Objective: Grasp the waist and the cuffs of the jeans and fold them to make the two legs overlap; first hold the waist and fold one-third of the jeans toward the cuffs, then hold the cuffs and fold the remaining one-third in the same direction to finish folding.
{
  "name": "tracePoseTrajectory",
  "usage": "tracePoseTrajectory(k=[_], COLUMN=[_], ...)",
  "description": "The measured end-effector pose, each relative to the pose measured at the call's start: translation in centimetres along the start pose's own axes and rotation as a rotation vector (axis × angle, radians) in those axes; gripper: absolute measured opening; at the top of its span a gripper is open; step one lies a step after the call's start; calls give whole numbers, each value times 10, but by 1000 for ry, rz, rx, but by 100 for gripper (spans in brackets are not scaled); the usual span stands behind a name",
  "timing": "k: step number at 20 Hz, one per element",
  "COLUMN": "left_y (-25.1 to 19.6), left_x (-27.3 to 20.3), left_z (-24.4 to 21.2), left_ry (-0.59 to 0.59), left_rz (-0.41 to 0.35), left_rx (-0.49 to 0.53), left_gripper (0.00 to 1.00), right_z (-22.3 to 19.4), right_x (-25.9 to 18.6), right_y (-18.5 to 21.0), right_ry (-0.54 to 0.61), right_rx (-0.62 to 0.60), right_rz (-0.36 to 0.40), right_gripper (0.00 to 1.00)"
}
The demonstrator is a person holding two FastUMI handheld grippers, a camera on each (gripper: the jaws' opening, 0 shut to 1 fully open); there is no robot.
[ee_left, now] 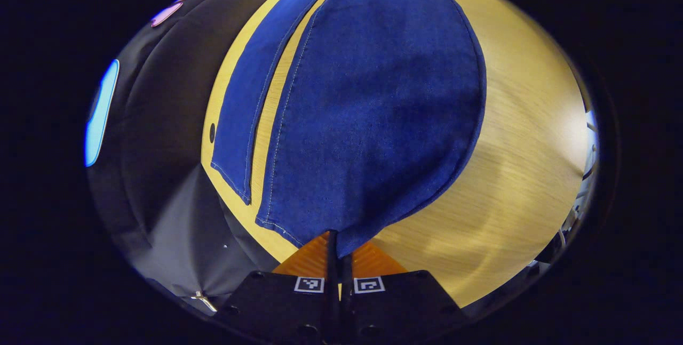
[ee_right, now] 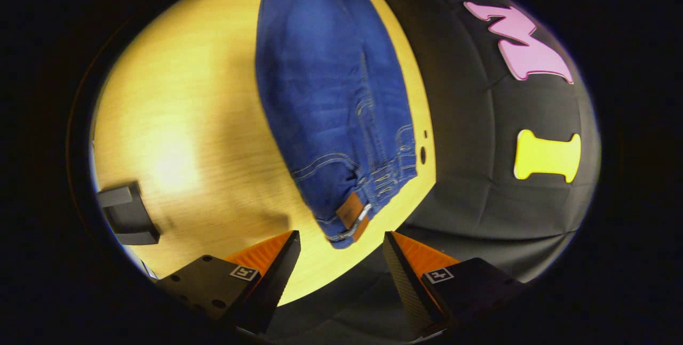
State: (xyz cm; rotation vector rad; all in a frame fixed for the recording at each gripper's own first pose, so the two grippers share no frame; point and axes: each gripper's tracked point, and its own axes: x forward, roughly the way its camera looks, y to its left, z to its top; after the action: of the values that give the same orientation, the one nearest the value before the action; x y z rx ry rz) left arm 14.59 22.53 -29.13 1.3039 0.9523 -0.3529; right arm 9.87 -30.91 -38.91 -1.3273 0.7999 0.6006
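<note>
Two grippers work one pair of jeans spread on one wooden table. In the left gripper view, the left gripper sits at the bottom centre of the frame with its fingers pressed together, pinching the corner of a cuff of the nearer leg; that leg fans upward through the middle of the frame, lifted off the table at the pinched end. The second leg lies flat to its left, a thin strip of table showing between the two. In the right gripper view, the right gripper hangs at the bottom of the frame with its fingers spread wide and nothing between them, just short of the waist, which lies at lower centre near the table's edge. The denim runs from there to the top of the frame. One brown patch marks the waistband. One dark block-shaped object rests at the left edge of the frame.
</note>
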Motion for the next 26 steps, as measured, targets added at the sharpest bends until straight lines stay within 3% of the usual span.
tracePoseTrajectory(k=[5,9,12,15,16,17,21,24,26], left_y=[0,-1,1,1,1,-1,-14,-23,-26], left_x=[1,1,2,2,0,0,-9,-16,-25], left_z=[1,1,2,3,4,5,20,32,47], left_ry=[16,23,31,44,45,43,13,4,-16], left_rz=[14,42,38,44,40,28,-61,-112,-216], left_rx=[11,36,-32,-25,-30,-47,-121,-112,-239], left_gripper=[6,6,6,6,6,6,6,6,6], right_z=[21,28,26,29,27,27,30,31,35], right_x=[34,50,57,58,57,56,53,45,36], right_y=[-21,-20,-14,-11,-9,-8,-4,-8,-28], right_ry=[-45,-72,-48,-39,-35,-35,-49,-72,-81], right_rx=[-139,-138,-147,-217,-208,-184,-113,-149,-127], right_rz=[-77,-67,-46,-58,-41,-10,118,152,138], right_gripper=[92,88,32,23,8,14,8,8,8])
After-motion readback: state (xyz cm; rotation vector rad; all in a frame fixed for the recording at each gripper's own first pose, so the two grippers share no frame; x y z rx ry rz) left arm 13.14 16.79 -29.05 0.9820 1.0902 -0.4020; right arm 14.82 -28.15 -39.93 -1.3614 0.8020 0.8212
